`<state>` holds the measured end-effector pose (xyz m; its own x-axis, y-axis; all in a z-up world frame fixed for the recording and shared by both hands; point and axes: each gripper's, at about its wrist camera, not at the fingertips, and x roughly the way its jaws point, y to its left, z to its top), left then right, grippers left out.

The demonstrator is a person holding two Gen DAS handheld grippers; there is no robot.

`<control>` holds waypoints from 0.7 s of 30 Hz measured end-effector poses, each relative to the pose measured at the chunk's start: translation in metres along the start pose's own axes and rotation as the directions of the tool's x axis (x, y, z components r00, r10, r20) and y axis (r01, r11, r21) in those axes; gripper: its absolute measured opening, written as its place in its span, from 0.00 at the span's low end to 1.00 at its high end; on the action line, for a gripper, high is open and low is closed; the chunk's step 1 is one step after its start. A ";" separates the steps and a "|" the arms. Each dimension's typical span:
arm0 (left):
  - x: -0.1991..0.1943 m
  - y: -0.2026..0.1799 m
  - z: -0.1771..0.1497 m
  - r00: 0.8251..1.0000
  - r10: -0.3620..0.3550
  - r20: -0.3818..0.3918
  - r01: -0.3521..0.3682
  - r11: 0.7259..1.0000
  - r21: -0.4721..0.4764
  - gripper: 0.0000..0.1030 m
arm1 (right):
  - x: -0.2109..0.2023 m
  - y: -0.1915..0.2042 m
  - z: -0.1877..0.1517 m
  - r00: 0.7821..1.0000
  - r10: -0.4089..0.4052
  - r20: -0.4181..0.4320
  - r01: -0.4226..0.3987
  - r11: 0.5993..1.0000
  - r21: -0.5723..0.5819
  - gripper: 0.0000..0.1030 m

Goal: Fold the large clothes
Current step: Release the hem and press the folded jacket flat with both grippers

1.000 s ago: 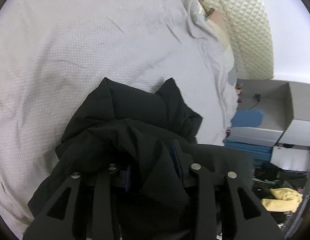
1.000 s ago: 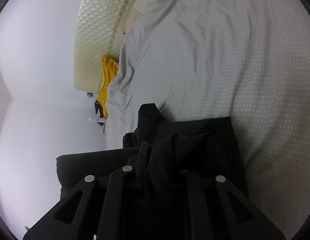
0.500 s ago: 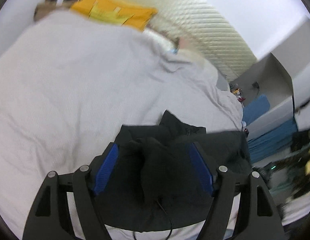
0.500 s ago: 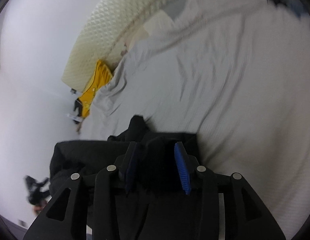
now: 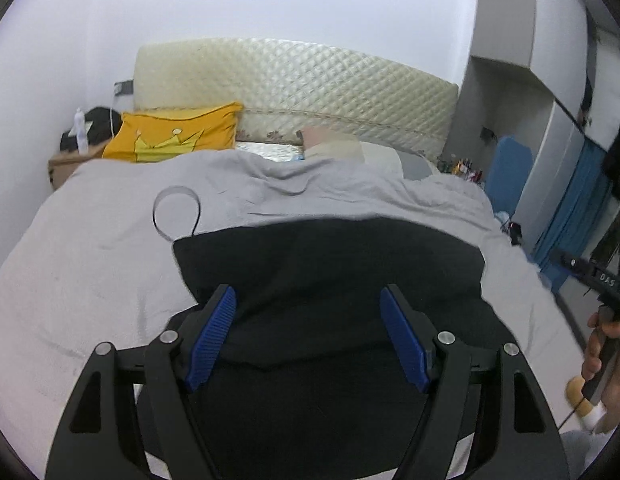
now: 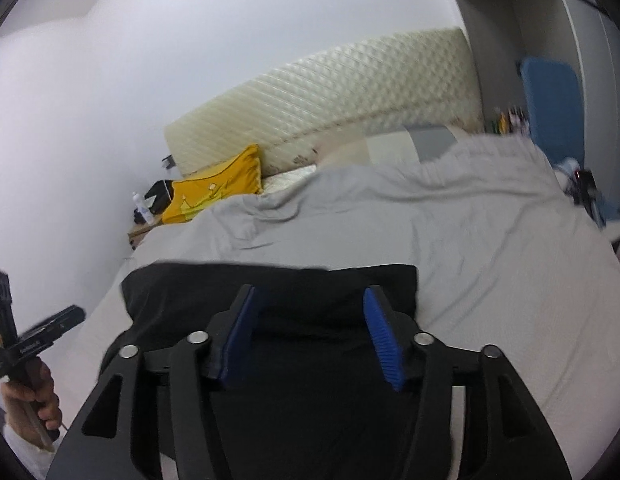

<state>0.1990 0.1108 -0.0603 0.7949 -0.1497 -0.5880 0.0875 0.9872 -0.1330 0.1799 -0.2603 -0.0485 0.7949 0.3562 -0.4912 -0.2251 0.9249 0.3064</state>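
With both tools raised above it, the black, soft, padded garment [image 5: 330,264] lies flat on the grey textured bed cover [image 5: 89,272], directly below and ahead of both sets of jaws. It occupies the near middle of the bed, forming a roughly rectangular block.

Left gripper [image 5: 307,336]: jaws spread wide, blue ribbed pads [image 5: 211,334] apart, nothing between them. The garment shows through the gap and beyond the fingertips. Whether the tool touches the fabric cannot be determined.

Right gripper [image 6: 312,338]: jaws likewise spread, holding nothing. The garment [image 6: 269,292] fills the gap and extends left of it in this view.

Orientation of the garment:
- Its far edge runs left to right across the bed, roughly parallel to the cream quilted headboard [image 5: 293,92].
- Judged from both views, the long axis runs near to far, towards the headboard, though the near end is hidden under the tools.
- A thin black cord loop [image 5: 175,214] lies on the cover at the far left corner, touching that corner.

Arm proximity: the left gripper sits nearer the far left corner and the cord; the right gripper sits nearer the far right corner. Neither has a clear advantage at the centre.

Any further fold would probably carry the far edge towards the near end, across the long axis. A yellow cushion with a crown print [image 5: 177,138] rests well apart, at the far left.
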 end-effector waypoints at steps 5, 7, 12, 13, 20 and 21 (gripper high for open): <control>0.034 -0.013 -0.006 0.998 0.069 -0.001 -0.069 0.997 0.042 0.73 | 0.038 0.026 -0.027 1.000 -0.026 0.004 0.026 0.998 -0.063 0.71; 0.047 -0.013 -0.009 0.996 0.092 -0.008 -0.092 0.994 0.055 0.73 | 0.056 0.030 -0.035 0.999 -0.044 -0.002 0.043 0.996 -0.084 0.74; 0.081 -0.010 -0.014 0.989 0.140 -0.045 -0.137 0.988 0.072 0.73 | 0.093 0.029 -0.051 0.998 -0.067 -0.022 0.064 0.991 -0.114 0.74; 0.084 -0.010 -0.016 0.989 0.142 -0.046 -0.139 0.988 0.070 0.73 | 0.099 0.029 -0.053 0.997 -0.073 -0.020 0.070 0.990 -0.125 0.74; 0.111 -0.013 -0.019 0.985 0.159 -0.064 -0.154 0.985 0.074 0.73 | 0.127 0.027 -0.053 0.997 -0.075 -0.015 0.072 0.987 -0.143 0.77; 0.113 -0.015 -0.019 0.984 0.166 -0.058 -0.161 0.983 0.084 0.73 | 0.130 0.026 -0.051 0.997 -0.079 -0.011 0.077 0.986 -0.147 0.77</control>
<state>0.2766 0.0781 -0.1398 0.7623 0.0137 -0.6471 0.0080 0.9995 0.0306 0.2485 -0.1828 -0.1464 0.8041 0.2832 -0.5228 -0.2437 0.9590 0.1448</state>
